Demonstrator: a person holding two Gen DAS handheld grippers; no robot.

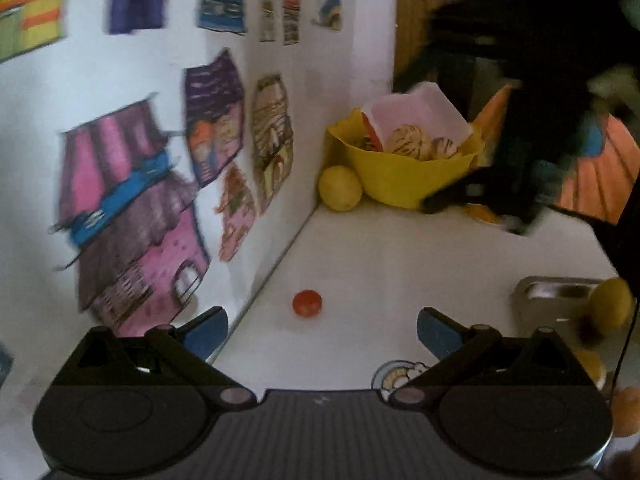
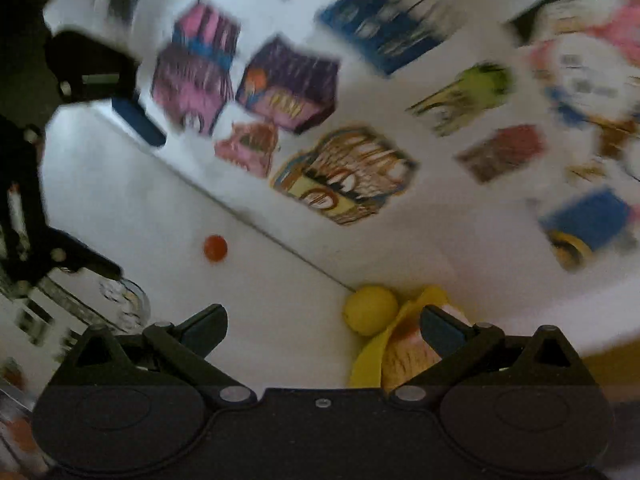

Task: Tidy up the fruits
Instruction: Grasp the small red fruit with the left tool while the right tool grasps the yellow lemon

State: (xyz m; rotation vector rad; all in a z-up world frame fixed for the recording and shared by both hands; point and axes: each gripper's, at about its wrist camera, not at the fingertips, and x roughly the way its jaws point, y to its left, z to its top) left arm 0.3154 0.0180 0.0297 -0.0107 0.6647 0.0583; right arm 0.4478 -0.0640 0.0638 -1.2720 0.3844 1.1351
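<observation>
A small red tomato (image 1: 307, 303) lies on the white table near the wall, just ahead of my left gripper (image 1: 322, 330), which is open and holds nothing. In the corner stands a yellow bowl (image 1: 404, 174) with striped pale fruit and a pink paper in it; a lemon (image 1: 340, 188) rests against its left side. My right gripper (image 2: 323, 327) is open and empty, hovering over the bowl's rim (image 2: 374, 350), with the lemon (image 2: 371, 310) between its fingers' line of sight. The tomato (image 2: 215, 248) sits far to its left. The right gripper's body shows dark beside the bowl in the left wrist view.
White walls covered with colourful drawings (image 1: 132, 220) close off the left and back. A metal tray (image 1: 556, 300) with a yellow fruit (image 1: 610, 304) stands at the right; orange fruit (image 1: 626, 412) lies near the right edge. A glass item (image 2: 120, 304) lies at the left.
</observation>
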